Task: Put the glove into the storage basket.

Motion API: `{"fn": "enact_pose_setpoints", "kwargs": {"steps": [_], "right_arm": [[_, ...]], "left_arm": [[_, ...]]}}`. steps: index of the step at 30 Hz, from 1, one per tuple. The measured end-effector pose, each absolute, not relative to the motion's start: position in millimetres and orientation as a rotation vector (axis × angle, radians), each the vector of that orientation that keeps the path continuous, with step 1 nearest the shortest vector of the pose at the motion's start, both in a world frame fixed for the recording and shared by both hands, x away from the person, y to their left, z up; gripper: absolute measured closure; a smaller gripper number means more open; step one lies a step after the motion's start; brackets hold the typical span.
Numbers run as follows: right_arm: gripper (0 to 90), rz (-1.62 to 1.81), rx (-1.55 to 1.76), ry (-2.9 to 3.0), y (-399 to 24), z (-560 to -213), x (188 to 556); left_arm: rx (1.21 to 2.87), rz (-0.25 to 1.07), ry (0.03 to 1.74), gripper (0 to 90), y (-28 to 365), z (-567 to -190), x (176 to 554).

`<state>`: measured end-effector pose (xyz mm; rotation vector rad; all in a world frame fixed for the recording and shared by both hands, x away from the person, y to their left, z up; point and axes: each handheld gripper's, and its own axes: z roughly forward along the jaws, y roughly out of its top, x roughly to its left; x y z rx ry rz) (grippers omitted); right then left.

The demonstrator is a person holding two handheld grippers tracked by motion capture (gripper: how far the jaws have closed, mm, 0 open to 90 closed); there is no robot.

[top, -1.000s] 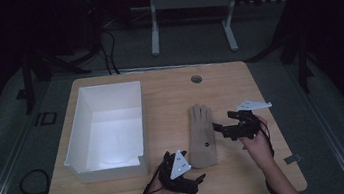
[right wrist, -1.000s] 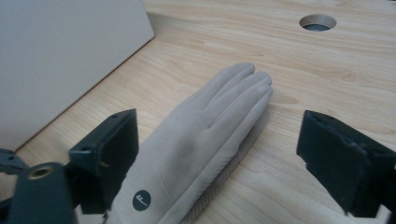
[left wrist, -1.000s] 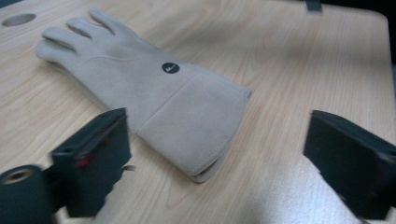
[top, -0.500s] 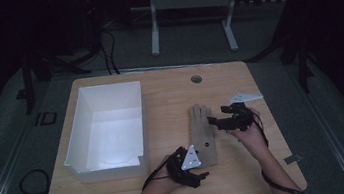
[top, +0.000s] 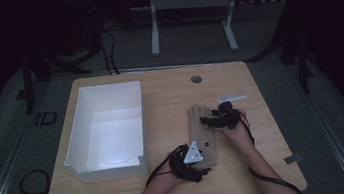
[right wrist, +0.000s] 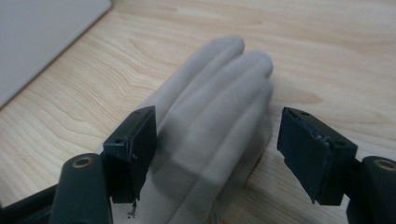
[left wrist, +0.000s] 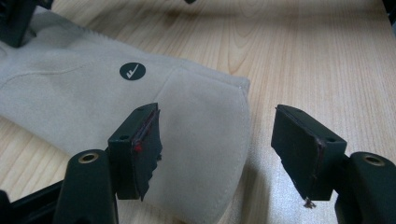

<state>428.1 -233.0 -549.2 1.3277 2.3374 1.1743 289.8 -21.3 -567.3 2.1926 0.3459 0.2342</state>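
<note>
We see the glove (top: 202, 133) flat on the table (top: 269, 165), right of the box (top: 106, 131). Both grippers' jaws have just been closing, yet gape apart — left gripper (left wrist: 215, 154) over the cuff, right gripper (right wrist: 217, 154) over the fingers, neither pressing.

The room is dark, lit mainly over a light wooden table (top: 168, 85) with rounded corners; a round grommet (top: 196, 79) sits near its far edge at 12 o'clock; a white frame (top: 188, 9) on two legs stands on the grey floor (top: 263, 39) beyond at 12 o'clock; black cables (top: 102, 45) trail at 11 o'clock; a cable loop (top: 32, 183) lies at 8 o'clock; tape tabs (top: 291, 159) mark the near corners.
</note>
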Motion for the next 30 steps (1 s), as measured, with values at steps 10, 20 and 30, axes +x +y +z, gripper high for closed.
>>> {"fn": "enact_pose_setpoints", "kwargs": {"steps": [10, 20, 30], "right_arm": [[52.9, 1.247, 1.373, 2.453, -230.3, -561.6, 433.7], [67.7, 1.109, 1.13, 2.449, -212.9, -552.5, 418.1], [68.0, 1.103, 1.107, 2.444, -212.6, -552.7, 416.8]], "left_arm": [[2.184, 0.208, 0.367, 33.1, -10.4, -569.9, 289.4], [2.218, 0.232, 0.329, 33.4, -12.2, -571.8, 288.7], [2.265, 0.281, 0.315, 41.7, -16.3, -575.5, 292.0]]}}
